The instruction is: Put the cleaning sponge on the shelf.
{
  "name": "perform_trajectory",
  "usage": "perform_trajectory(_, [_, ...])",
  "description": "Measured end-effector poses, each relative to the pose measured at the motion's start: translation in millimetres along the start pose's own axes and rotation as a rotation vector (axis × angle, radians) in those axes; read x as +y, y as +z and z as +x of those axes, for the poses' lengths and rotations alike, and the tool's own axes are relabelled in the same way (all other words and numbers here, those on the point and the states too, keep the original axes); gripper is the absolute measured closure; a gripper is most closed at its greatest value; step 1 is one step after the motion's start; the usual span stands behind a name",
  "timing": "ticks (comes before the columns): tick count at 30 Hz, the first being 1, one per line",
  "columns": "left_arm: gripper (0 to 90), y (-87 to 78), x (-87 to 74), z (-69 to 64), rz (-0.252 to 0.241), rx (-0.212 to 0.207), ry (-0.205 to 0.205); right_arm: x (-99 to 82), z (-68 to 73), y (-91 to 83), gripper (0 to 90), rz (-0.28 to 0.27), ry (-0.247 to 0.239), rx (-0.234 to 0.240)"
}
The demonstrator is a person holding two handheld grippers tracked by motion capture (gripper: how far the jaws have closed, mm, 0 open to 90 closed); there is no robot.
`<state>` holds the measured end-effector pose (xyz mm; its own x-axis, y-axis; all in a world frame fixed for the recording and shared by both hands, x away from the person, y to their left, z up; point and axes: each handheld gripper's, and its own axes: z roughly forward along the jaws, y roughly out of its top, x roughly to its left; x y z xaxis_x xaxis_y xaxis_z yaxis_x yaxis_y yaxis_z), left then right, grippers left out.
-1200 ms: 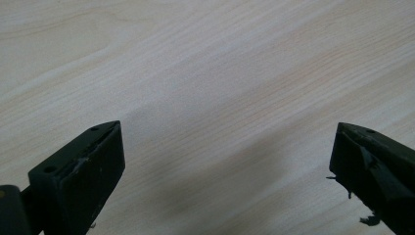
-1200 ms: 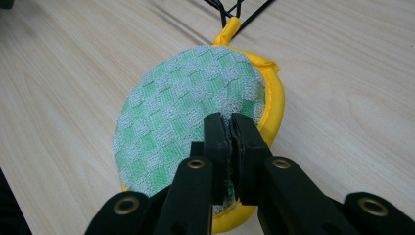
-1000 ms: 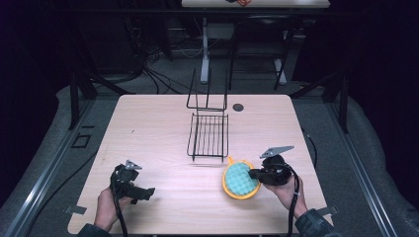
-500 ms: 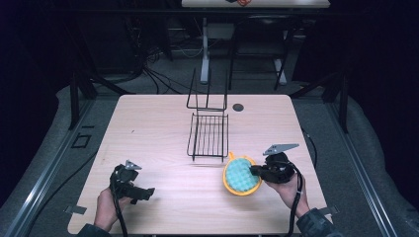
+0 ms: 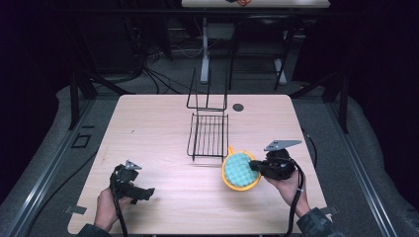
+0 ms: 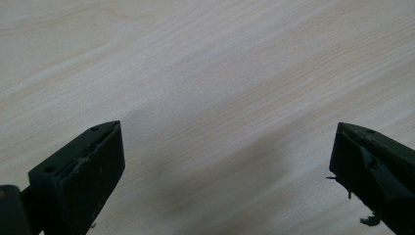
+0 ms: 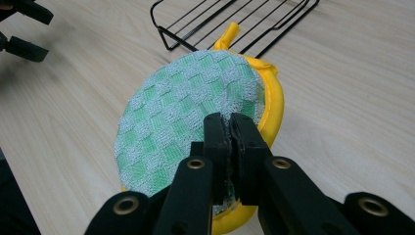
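right gripper clamped on near edge of round green-checked scrubbing pad with yellow rim; pad lies on pale wooden table, just beside front of black wire rack. left gripper jaws wide apart, empty, near table's front left.

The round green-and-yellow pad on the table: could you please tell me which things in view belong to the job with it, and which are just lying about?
In the job:
- round pad, pinched at its edge by the shut right tool
- black wire rack just beyond it, probably

Lying about:
- small dark disc near the table's far edge
- left tool, open over bare wood
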<state>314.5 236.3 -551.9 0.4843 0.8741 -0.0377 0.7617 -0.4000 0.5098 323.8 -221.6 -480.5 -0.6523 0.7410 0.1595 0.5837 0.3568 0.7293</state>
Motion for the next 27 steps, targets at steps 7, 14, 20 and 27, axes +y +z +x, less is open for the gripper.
perform_trajectory(7, [0.0, 0.1, 0.2, -0.4, 0.002, 0.000, 0.003, 8.3, -0.1, -3.6, 86.6, -0.027, -0.003, 0.000])
perform_trajectory(14, [0.0, -0.8, -0.6, 1.0, 0.001, 0.008, -0.003, 14.9, -1.1, -2.7, 86.6, -0.039, 0.001, -0.001])
perform_trajectory(20, [0.0, -0.5, -0.7, 1.2, 0.000, 0.007, -0.004, 19.6, -1.5, 0.3, 86.6, -0.046, -0.006, -0.002])
perform_trajectory(27, [0.0, -0.7, -1.1, 1.4, 0.000, 0.007, -0.005, 27.6, -3.3, 3.4, 86.6, -0.056, -0.013, -0.007])
